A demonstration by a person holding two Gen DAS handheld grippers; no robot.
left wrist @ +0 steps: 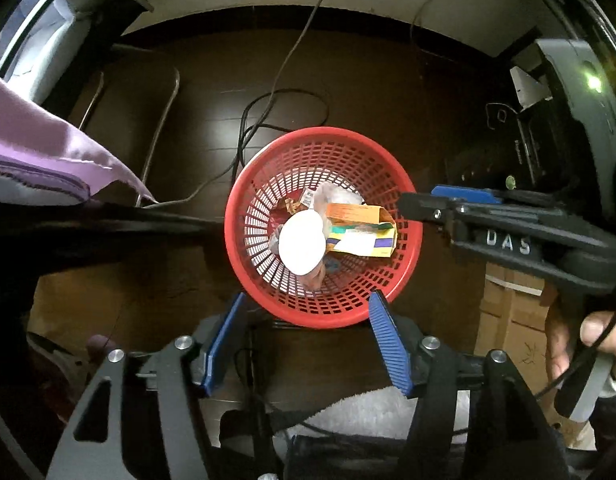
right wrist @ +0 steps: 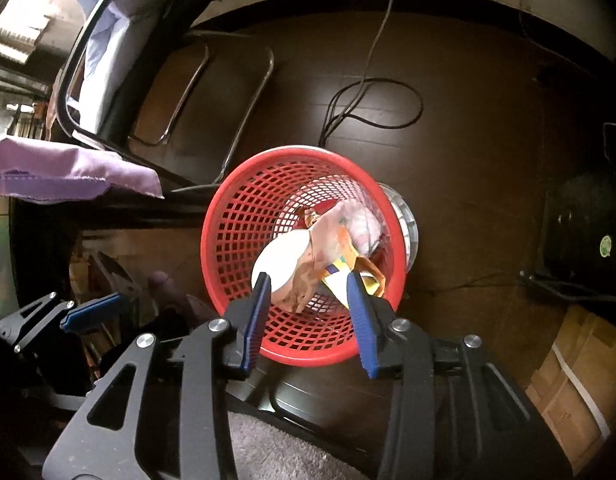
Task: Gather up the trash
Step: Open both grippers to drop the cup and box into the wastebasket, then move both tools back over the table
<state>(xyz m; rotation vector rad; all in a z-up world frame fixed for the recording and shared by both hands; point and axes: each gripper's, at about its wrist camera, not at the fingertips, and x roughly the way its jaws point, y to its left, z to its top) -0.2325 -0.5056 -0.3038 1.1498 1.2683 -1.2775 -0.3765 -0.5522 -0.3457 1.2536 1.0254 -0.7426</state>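
Note:
A red mesh basket (left wrist: 252,208) stands on the dark floor and holds trash: a white paper disc (left wrist: 302,245), an orange and yellow carton (left wrist: 363,226) and crumpled wrappers. My left gripper (left wrist: 308,304) is open and empty, just above the basket's near rim. My right gripper (left wrist: 415,200) reaches in from the right at the basket's right rim. In the right wrist view the basket (right wrist: 236,216) lies below my open right gripper (right wrist: 308,280), with the disc (right wrist: 282,260), a pink wrapper (right wrist: 327,236) and the carton (right wrist: 367,276) inside. Nothing sits between its pads.
A chair with chrome legs (right wrist: 244,112) stands at the left. A purple cloth (right wrist: 68,168) hangs over a dark table edge. Cables (right wrist: 371,100) lie on the floor behind the basket. Cardboard boxes (right wrist: 571,384) and black equipment (right wrist: 583,232) are at the right.

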